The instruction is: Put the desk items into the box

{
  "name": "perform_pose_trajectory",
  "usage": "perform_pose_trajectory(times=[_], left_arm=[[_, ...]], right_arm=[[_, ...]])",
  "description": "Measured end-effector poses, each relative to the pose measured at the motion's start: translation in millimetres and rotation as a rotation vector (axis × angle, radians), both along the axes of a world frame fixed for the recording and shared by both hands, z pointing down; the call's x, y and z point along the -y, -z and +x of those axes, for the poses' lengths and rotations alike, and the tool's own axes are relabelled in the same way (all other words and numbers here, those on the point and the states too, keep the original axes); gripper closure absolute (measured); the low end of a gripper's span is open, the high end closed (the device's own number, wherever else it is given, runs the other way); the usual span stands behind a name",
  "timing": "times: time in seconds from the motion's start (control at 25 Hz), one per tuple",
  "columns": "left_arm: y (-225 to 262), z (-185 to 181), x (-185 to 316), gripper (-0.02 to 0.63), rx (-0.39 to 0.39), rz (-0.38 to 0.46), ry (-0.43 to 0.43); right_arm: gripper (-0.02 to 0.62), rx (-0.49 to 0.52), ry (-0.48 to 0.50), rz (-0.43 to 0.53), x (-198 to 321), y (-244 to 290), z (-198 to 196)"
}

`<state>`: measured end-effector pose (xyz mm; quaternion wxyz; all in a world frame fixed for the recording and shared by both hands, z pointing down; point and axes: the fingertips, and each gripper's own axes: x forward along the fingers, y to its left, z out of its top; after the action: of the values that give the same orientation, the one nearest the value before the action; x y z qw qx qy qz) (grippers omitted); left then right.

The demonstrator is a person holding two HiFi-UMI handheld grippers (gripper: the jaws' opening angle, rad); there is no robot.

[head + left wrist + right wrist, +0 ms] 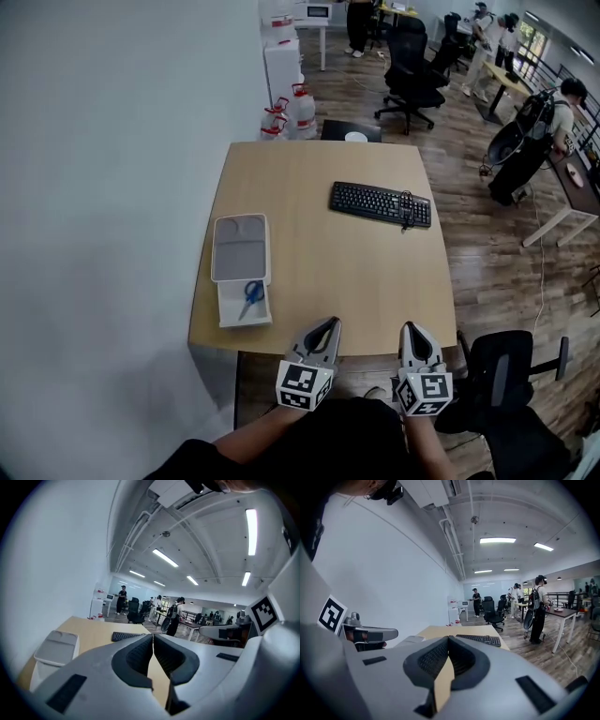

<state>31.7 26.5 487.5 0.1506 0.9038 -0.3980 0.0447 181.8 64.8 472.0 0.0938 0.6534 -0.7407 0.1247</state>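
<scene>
Hovering just off the near edge of the tabletop, the left gripper and the right gripper sit side by side, both pointed out across the wood. Each has its fingers pressed together on nothing: in the left gripper view the ribbed pads meet along a thin seam, and in the right gripper view they touch at the tips, with only bare wood showing in the gap below.

The box lies at the left edge of the tabletop, its grey lid swung open and lying flat on the far side of the tray. Blue-handled scissors rest inside the tray. The only other thing on the wood is a black keyboard, well apart to the right and far side — it looks much too long for the box.

Judging from this, the loading step looks done and the hands are in a rest pose between moves. What seems left is the lid: the left gripper is nearer, and it would need to reach forward and left, spread its fingers, catch the lid's far rim and fold it back over the tray without nudging the light box along the tabletop.
</scene>
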Motion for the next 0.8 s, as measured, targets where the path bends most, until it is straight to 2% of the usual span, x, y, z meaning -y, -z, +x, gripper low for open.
perform_pose_trajectory(times=[0.08,0.28,0.8], left_arm=[[8.9,9.0,1.4,0.586,0.029,0.046,0.020],[21.6,39.4,1.2,0.586,0.056,0.069,0.066],[31.0,104.1,-17.1,0.586,0.105,0.063,0.138]], right_arm=[[0.535,-0.017,0.010,0.010,-1.0,2.8,12.3],[0.535,-0.018,0.045,0.025,-4.3,10.5,45.6],[0.535,0.023,0.114,0.043,-16.0,20.2,106.4]])
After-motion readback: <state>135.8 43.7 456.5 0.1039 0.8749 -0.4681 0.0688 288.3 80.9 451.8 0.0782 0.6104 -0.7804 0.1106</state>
